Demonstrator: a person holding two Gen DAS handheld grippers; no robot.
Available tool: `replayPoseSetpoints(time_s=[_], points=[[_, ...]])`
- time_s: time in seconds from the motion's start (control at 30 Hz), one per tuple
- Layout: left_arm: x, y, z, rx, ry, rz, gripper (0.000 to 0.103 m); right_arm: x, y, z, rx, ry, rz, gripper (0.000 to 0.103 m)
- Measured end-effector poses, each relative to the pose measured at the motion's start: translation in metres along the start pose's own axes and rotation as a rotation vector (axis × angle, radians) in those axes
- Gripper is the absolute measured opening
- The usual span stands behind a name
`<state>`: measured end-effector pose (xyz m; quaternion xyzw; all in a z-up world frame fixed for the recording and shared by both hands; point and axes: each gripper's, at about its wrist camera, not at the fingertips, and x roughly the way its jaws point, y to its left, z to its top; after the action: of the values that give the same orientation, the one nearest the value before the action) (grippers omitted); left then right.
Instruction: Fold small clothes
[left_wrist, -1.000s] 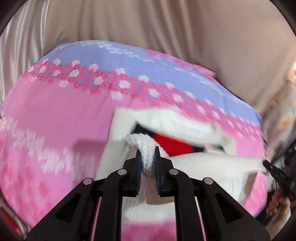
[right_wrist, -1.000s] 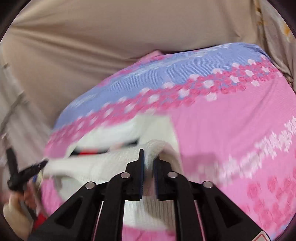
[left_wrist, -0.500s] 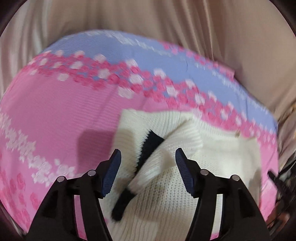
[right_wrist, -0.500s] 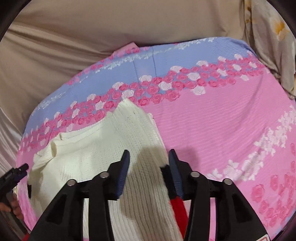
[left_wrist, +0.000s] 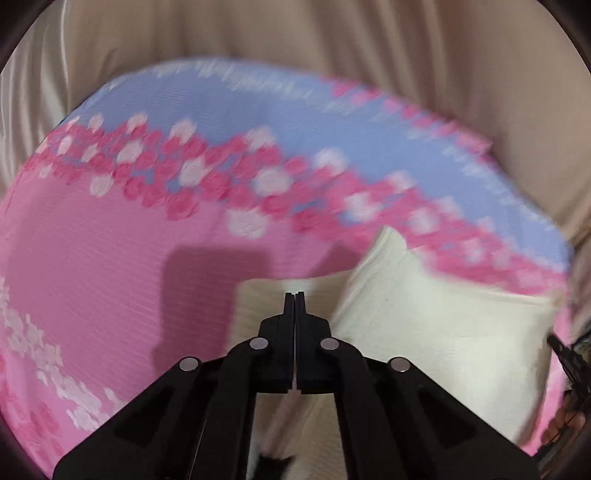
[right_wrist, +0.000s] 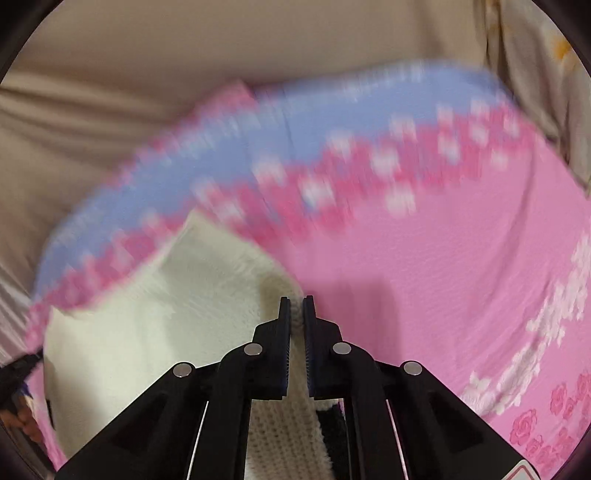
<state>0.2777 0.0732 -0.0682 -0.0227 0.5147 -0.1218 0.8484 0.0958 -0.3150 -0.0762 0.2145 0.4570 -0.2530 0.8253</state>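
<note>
A cream knitted sweater (left_wrist: 436, 332) lies folded on the pink and blue flowered bedspread (left_wrist: 110, 251). My left gripper (left_wrist: 294, 295) is shut over the sweater's left edge; its jaws meet with nothing visible between them. In the right wrist view the sweater (right_wrist: 147, 325) lies at lower left, with a black trim strip near the bottom. My right gripper (right_wrist: 296, 300) is shut on the sweater's right edge, with knit fabric between its fingers. Both views are blurred by motion.
Beige curtain cloth (left_wrist: 332, 44) hangs behind the bedspread. A flower-print cloth (right_wrist: 535, 74) lies at the far right. The other gripper and a hand show at the frame edges (left_wrist: 569, 365).
Both grippers were shut on the sweater, opened and let it drop flat, and have now closed again. The views have swung and blurred.
</note>
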Motion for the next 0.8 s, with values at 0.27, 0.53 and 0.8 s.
replayPoseSetpoints(time_s=[0.27, 0.53, 0.8], points=[[-0.049, 0.011, -0.028, -0.071, -0.067, -0.089, 0.005, -0.066, 0.003, -0.027, -0.028, -0.136, 0.036, 0.021], [-0.038, -0.004, -0.119, -0.019, 0.154, -0.087, 0.000, -0.072, 0.055, -0.147, -0.327, 0.070, 0.175, 0.018], [-0.063, 0.023, -0.145, -0.020, 0.131, 0.070, 0.000, -0.059, -0.020, -0.169, -0.198, 0.123, 0.060, 0.009]])
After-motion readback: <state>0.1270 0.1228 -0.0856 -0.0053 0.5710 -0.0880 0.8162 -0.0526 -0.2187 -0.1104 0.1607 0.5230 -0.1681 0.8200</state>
